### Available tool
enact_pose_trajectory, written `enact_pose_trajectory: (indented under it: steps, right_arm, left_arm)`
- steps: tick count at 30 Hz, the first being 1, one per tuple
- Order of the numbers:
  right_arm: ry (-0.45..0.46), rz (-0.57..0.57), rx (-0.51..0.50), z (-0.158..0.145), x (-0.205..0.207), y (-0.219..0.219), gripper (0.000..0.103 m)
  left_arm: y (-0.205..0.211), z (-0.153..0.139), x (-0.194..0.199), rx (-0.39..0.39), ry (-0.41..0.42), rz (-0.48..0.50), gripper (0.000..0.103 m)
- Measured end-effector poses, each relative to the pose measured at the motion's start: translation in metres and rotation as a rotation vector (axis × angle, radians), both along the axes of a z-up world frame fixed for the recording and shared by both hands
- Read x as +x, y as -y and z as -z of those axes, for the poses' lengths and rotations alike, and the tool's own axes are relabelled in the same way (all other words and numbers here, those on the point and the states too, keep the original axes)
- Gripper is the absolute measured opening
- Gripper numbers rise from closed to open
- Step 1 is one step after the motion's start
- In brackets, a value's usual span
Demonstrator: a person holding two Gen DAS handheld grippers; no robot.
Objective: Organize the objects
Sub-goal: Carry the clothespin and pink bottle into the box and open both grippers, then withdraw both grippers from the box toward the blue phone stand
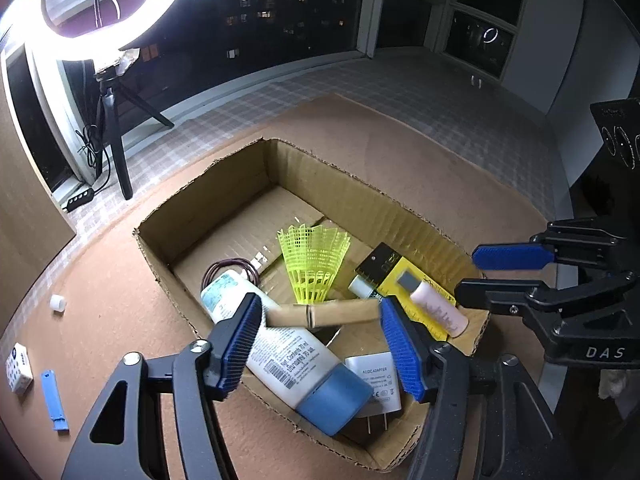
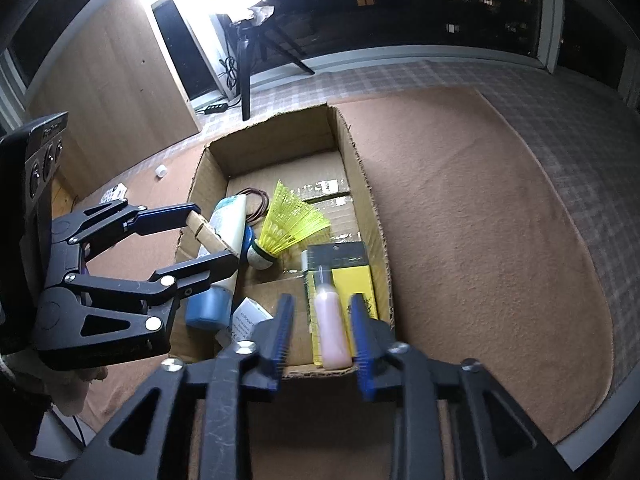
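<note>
An open cardboard box (image 1: 224,200) (image 2: 360,184) sits on a brown mat. My left gripper (image 1: 320,308) (image 2: 216,234) hovers over its near end, shut lengthwise on a wooden clothespin (image 1: 324,314) (image 2: 212,236). Under it lie a white tube with a blue cap (image 1: 288,356), a white charger (image 1: 374,380), a yellow shuttlecock (image 1: 314,264) and brown hair ties (image 1: 232,266). My right gripper (image 2: 322,300) (image 1: 466,274) is open over the box's right side. A pink bottle (image 2: 330,320) (image 1: 440,308) lies between its fingers on a yellow and black package (image 2: 352,276), clear of the left pad.
On the mat (image 2: 480,240) left of the box lie a blue plastic piece (image 1: 54,400), a small white box (image 1: 18,368) and a white cap (image 1: 58,303). A ring light on a tripod (image 1: 116,140) stands behind, by the dark window.
</note>
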State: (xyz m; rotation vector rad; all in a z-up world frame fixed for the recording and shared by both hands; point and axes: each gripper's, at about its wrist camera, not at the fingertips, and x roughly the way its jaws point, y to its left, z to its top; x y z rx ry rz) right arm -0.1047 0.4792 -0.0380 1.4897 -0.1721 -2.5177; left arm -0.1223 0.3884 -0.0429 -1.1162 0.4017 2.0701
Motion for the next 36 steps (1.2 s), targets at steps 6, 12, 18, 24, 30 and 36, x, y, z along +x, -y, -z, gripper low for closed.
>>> enact_pose_trajectory:
  steps: [6,12,18,24,30,36]
  right_arm:
    - [-0.010,0.017,-0.011,-0.003,0.001,-0.002,0.046]
    - [-0.010,0.013,-0.029,-0.004,0.003,0.005,0.048]
    - [-0.010,0.012,-0.078,-0.005,0.002,0.015,0.049]
    - [-0.033,-0.007,-0.102,-0.006,-0.001,0.036,0.052]
    - [-0.027,-0.059,-0.138,-0.005,-0.012,0.068,0.054]
    - [-0.005,-0.126,-0.119,-0.001,-0.023,0.109,0.059]
  left_arm:
    - [0.005,-0.004,0.001,0.002,-0.009,0.000,0.068]
    - [0.017,-0.009,0.006,0.003,-0.021,-0.012,0.068]
    - [0.044,-0.012,0.009,0.009,-0.016,-0.050,0.068]
    - [0.087,-0.011,0.010,0.003,-0.003,-0.120,0.068]
    - [0.143,-0.006,0.004,-0.006,0.015,-0.213,0.068]
    - [0.203,-0.001,-0.007,-0.013,0.032,-0.315,0.068]
